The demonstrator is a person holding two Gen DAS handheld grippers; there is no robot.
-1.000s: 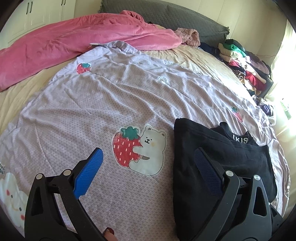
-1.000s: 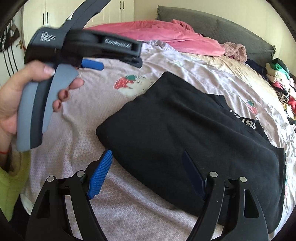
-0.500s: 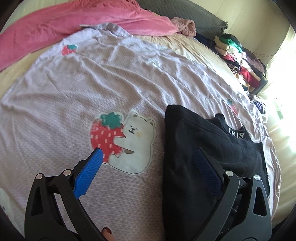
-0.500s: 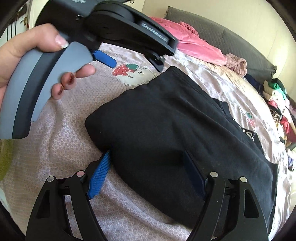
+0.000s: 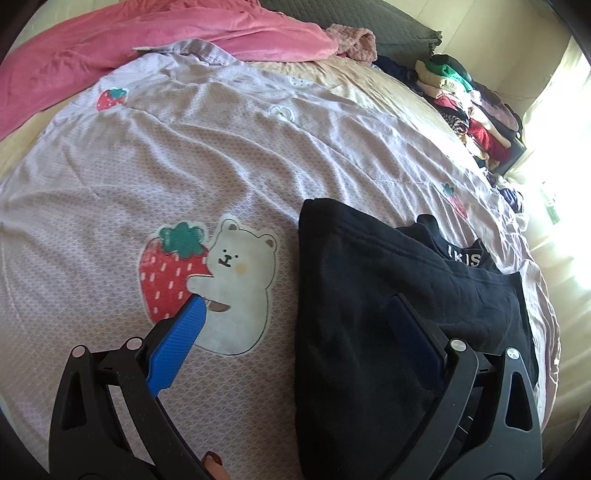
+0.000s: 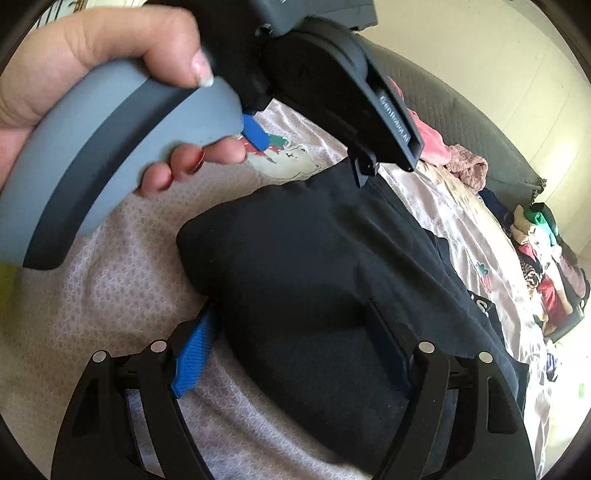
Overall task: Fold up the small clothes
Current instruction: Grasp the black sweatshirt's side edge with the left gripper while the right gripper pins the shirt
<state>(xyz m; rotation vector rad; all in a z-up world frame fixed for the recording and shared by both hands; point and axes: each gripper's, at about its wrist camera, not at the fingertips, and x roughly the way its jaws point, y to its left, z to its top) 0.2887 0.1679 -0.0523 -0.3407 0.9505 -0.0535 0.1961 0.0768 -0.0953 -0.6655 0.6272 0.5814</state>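
A folded black garment [image 5: 388, 266] with white letters on its waistband [image 5: 463, 258] lies on a lilac sheet [image 5: 184, 166]. My left gripper [image 5: 295, 306] is open low over the garment's left edge. One finger is above the strawberry-and-bear print [image 5: 221, 273], the other above the black cloth. In the right wrist view the garment [image 6: 314, 229] fills the middle. My right gripper [image 6: 291, 310] has the garment's thick near corner between its fingers and its jaws are closing. The left blue pad [image 6: 192, 350] is at the cloth's edge. A hand [image 6: 74, 66] holds the left gripper's grey handle.
A pink blanket [image 5: 147, 33] lies bunched across the far side of the bed. A dark grey headboard [image 5: 369, 14] stands behind it. A pile of mixed clothes [image 5: 472, 107] sits at the far right. Bright sunlight washes out the right edge.
Both grippers have sunk toward the black garment. The right gripper rolled, and its fingers now straddle the near corner and stand a little narrower. The left gripper and its hand loom larger in the right view.
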